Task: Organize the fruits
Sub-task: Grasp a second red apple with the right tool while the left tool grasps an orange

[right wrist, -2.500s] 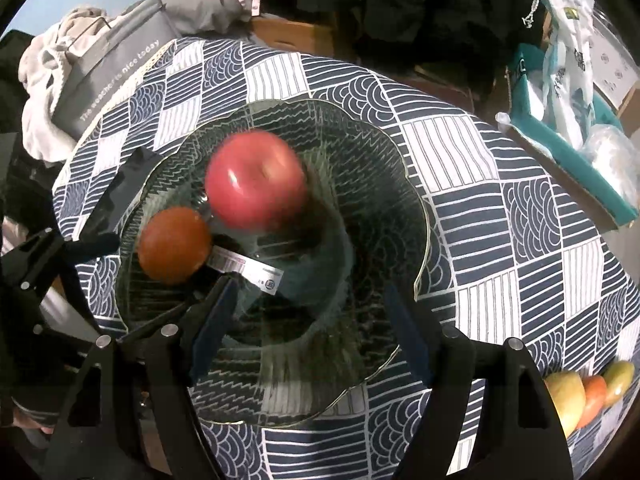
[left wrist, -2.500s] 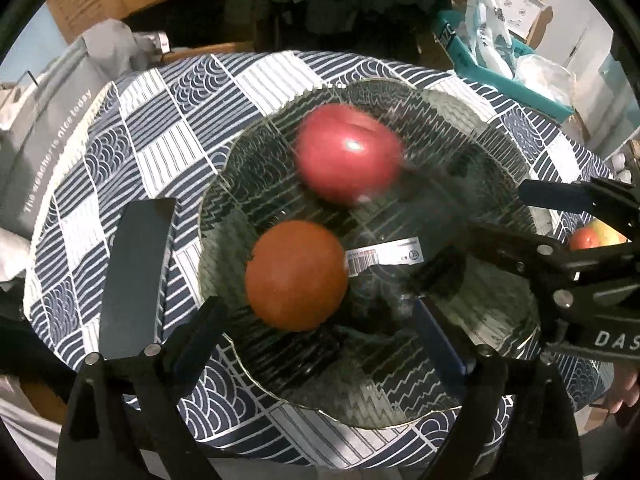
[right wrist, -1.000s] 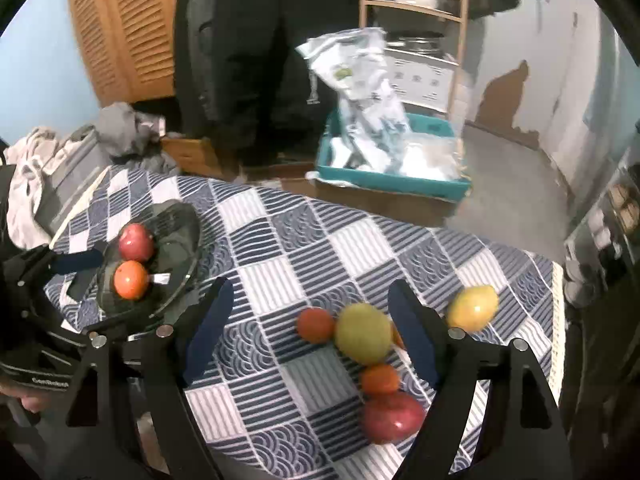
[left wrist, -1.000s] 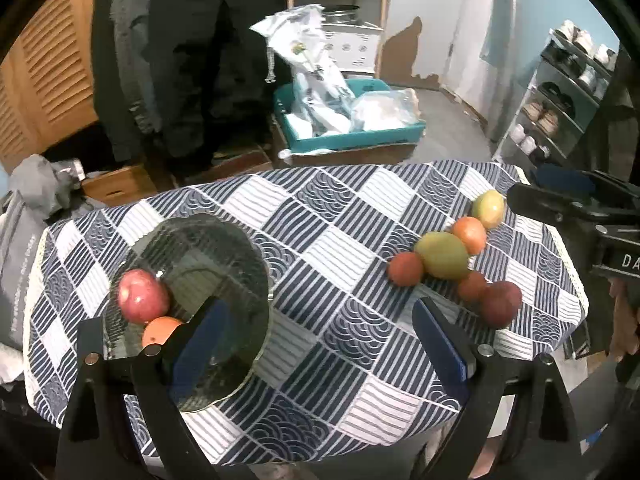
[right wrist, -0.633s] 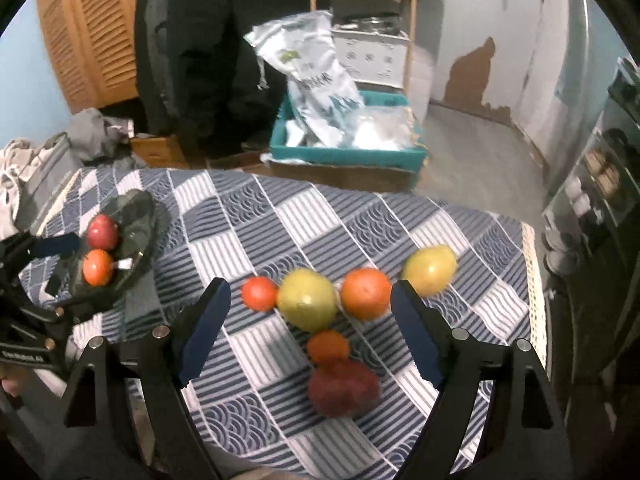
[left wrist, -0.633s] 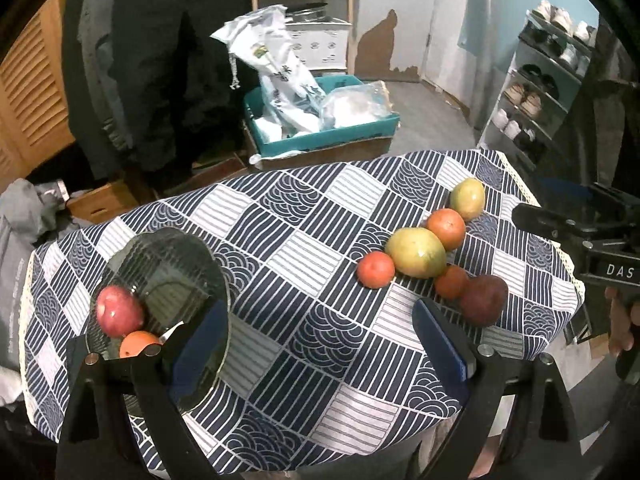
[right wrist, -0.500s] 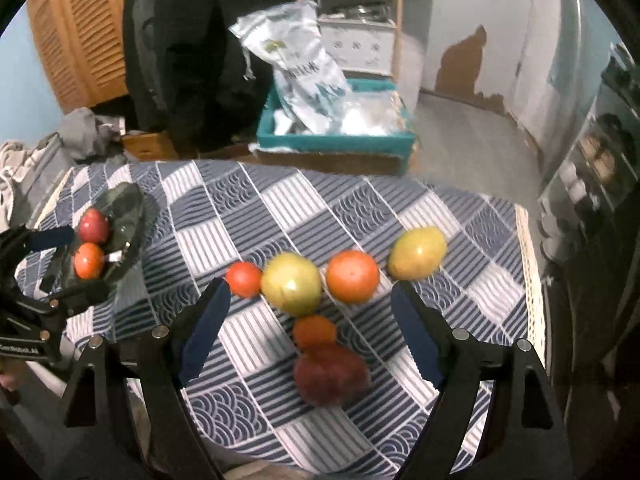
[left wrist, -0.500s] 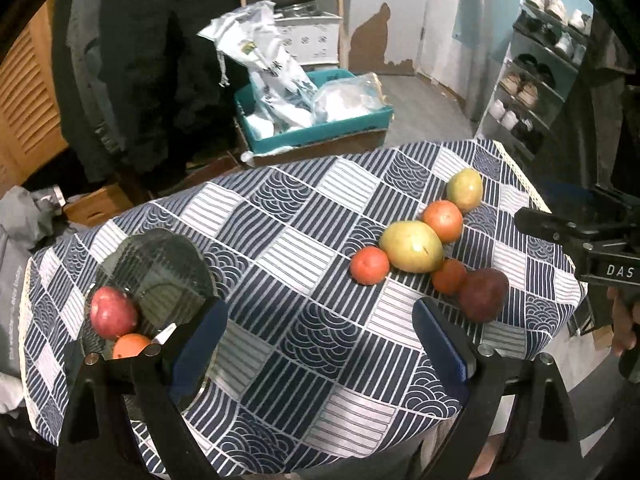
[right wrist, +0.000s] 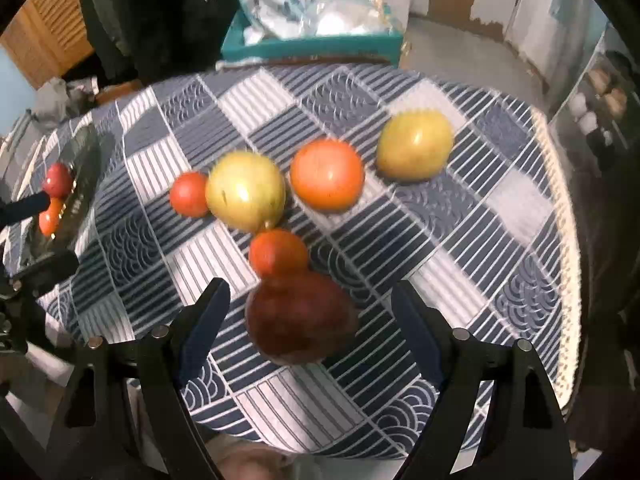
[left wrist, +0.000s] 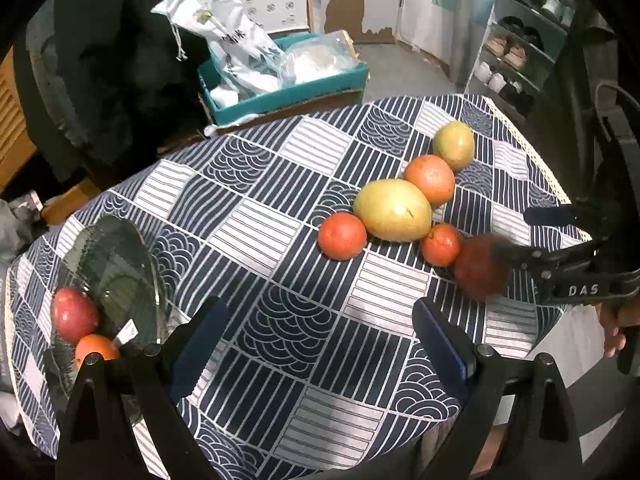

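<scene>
Dark red fruit partly hidden behind right hand-held gripper; right wrist view motion-blurred.

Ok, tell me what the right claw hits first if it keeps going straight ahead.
Most likely the dark red fruit, which sits just ahead of the open right claw, between its fingers. Depth is uncertain in this blurred view.

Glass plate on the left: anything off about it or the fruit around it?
The glass plate holds a red apple and an orange, plus a white barcode sticker, apparently a leftover label. Six more fruits lie loose on the tablecloth. Nothing looks spilled or damaged.
</scene>
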{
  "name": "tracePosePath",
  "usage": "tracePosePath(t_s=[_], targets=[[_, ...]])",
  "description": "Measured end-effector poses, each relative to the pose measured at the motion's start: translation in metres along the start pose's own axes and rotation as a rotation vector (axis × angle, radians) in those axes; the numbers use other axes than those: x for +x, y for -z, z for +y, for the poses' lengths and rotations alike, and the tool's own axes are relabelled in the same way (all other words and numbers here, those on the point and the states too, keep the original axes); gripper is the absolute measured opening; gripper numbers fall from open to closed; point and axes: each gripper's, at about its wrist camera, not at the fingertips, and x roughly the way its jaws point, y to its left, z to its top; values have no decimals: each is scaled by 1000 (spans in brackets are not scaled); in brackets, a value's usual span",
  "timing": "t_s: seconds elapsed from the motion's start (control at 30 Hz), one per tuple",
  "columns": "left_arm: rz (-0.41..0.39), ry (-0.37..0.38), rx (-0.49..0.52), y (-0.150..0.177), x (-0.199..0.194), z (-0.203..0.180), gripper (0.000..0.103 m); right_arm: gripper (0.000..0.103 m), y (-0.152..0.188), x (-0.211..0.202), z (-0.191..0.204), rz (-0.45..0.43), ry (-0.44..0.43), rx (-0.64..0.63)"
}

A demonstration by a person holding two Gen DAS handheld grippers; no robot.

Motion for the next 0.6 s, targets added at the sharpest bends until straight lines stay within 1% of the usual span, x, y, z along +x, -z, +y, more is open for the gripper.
tracePosePath(t_s=[0.27, 0.33, 0.5, 0.53, 0.6], targets=[[42, -2, -5, 5, 21, 0, 95, 84, 12, 28, 6, 84, 24, -45], [51, -6, -8, 6, 26, 1, 95, 86, 14, 34, 7, 97, 23, -49], [68, 0, -20, 6, 35, 4, 95, 86, 16, 48, 8, 139, 21, -48], [69, 1, -23, 6, 37, 5, 95, 86, 17, 50, 9, 147, 22, -51], [69, 4, -28, 4, 39, 6, 95, 80, 17, 50, 9, 144, 10, -50]])
